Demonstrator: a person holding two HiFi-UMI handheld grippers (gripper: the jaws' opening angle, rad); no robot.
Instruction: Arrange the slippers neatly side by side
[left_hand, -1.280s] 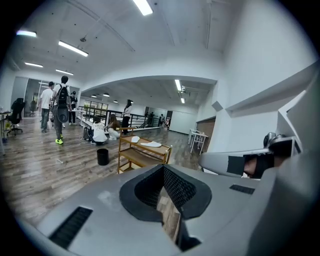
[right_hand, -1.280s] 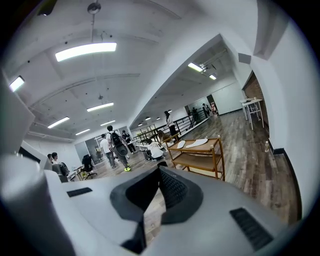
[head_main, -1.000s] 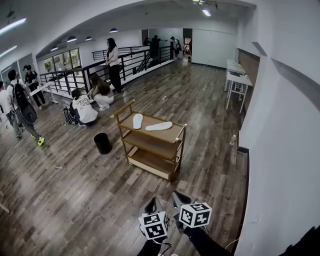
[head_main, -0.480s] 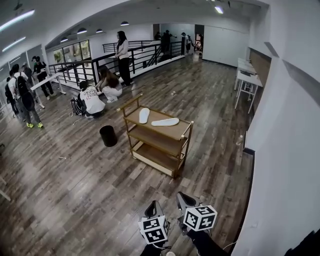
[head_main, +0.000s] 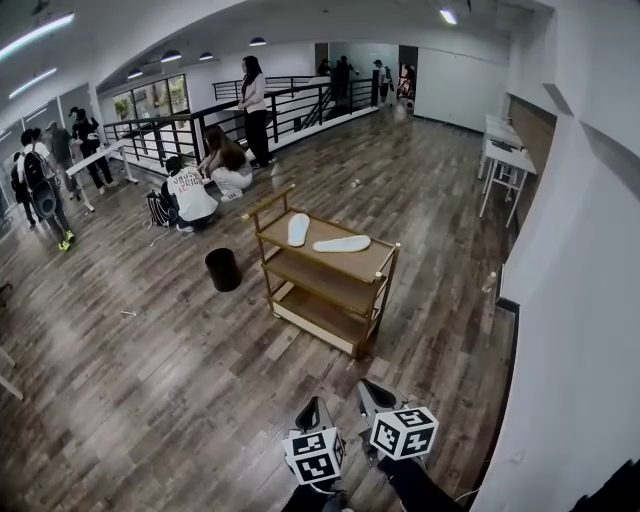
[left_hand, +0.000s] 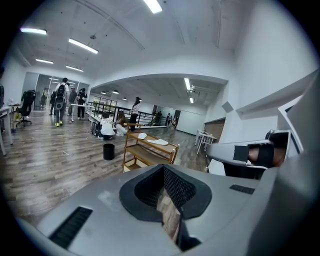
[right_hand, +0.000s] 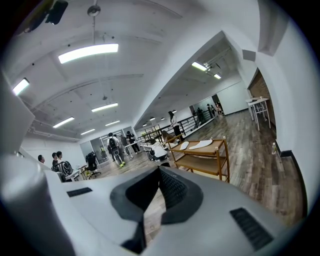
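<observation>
Head view is taking in a wide hall with a wood-plank floor (head_main: 150, 380). Items in sight:

- Cart (head_main: 330, 278): wooden, three shelves, standing on the floor near the middle of the hall, well ahead of both grippers.
- First slipper (head_main: 298, 229): pale and flat, lying on the cart's top shelf toward its left end, its length running away from the camera.
- Second slipper (head_main: 342, 243): pale and flat, lying on the same shelf to the right of the first, its length running across the shelf. The two are lying near each other but apart, and at an angle to each other rather than side by side.
- Bin (head_main: 222, 269): black and round, standing on the floor left of the cart, clear of it.
- Left gripper (head_main: 313, 410): hanging low at the bottom edge of the head view, pointing toward the cart. Left gripper view is showing its jaws pressed together with nothing between them.
- Right gripper (head_main: 374, 395): hanging just beside the left one, pointing the same way. Right gripper view is showing its jaws pressed together too, with nothing between them. The cart and both slippers are sitting well beyond its tips.
- Desks (head_main: 505, 158): white, standing along the right-hand wall.
- People (head_main: 190, 195): several are sitting and standing by a black railing (head_main: 200, 125) at the far left of the hall.
</observation>
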